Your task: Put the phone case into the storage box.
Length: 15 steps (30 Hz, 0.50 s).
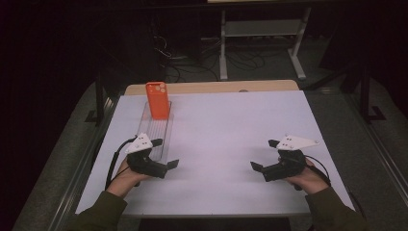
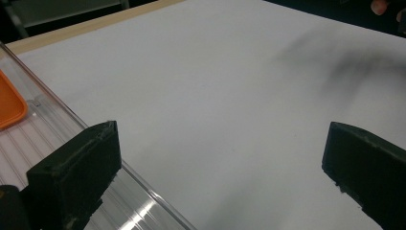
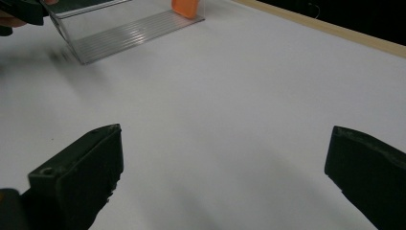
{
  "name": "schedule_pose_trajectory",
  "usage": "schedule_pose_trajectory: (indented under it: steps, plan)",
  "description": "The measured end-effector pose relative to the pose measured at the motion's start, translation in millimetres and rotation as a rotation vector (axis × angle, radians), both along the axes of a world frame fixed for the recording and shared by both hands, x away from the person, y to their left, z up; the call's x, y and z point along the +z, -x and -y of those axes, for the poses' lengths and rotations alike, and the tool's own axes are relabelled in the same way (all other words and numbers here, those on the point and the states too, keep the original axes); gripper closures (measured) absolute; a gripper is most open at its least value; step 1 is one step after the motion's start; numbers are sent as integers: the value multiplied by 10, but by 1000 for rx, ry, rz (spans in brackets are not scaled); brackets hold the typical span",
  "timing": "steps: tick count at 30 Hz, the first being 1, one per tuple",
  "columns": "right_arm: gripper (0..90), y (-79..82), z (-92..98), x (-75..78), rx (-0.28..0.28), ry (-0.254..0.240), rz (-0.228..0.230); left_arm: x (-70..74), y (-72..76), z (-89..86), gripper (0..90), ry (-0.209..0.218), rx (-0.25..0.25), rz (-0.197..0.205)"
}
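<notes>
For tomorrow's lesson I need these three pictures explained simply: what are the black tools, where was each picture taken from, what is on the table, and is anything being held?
A person sits at a white table and holds a hand-operated clamp tool in each hand. The left gripper and the right gripper each have two black jaws.

The high view looks down from above the person's side. The other two pictures come from small cameras riding on the grippers, so the black blocks at the bottom of each are that tool's own jaws.

On the table lies a clear ribbed plastic tray. An orange phone case stands upright at its far end.

Nothing is held. Both sets of jaws stand wide apart with bare table between them. The left gripper is right beside the tray's near end.
</notes>
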State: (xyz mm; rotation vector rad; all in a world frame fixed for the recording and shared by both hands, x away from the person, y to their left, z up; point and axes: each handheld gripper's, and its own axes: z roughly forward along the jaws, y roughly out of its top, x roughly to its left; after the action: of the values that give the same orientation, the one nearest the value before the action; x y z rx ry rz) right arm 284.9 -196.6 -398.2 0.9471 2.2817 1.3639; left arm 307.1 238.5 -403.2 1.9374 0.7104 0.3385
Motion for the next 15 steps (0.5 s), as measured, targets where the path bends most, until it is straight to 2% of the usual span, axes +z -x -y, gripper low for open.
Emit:
schedule_pose_trajectory:
  steps: [5, 15]
  plan:
    - [0, -6, -5, -4, -4, -5, -10, -17, -2, -5, 0, 4, 1, -1]
    - [0, -9, -3, -5, 0, -4, 3, -19, 1, -10, 0, 5, -2, -7]
